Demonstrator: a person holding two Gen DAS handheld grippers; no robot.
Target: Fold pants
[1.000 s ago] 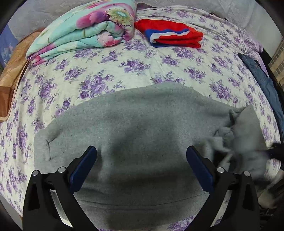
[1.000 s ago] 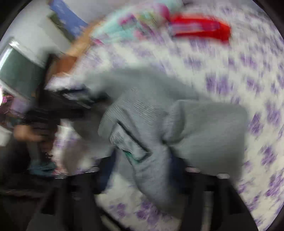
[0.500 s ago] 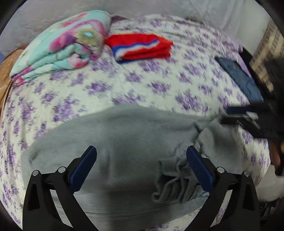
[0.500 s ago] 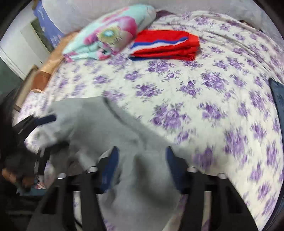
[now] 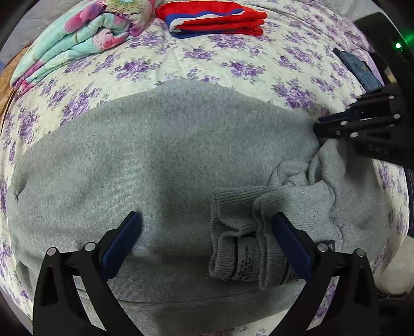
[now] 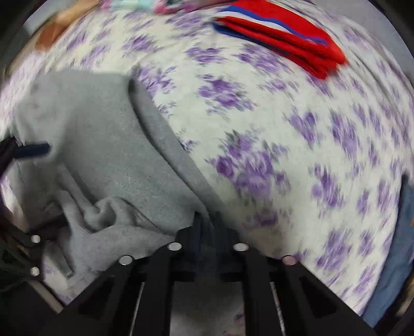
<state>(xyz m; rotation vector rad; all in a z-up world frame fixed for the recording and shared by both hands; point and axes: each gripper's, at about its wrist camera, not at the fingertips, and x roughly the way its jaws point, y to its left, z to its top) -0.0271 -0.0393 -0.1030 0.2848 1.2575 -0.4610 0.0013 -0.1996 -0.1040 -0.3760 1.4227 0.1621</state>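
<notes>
Floral bed [image 5: 258, 64] carries grey pants [image 5: 168, 155]; quilt [image 5: 85, 33].

Right tongs [image 6: 207, 219] just closed, pinching grey pants [image 6: 103, 144] edge

One grey pants [image 5: 160, 160], two folded garments [image 5: 214, 18], one quilt [image 5: 85, 38].

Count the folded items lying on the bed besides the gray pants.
3: a floral quilt at the far left, a red, white and blue garment beside it, and denim at the right edge. Others may lie out of view.
</notes>
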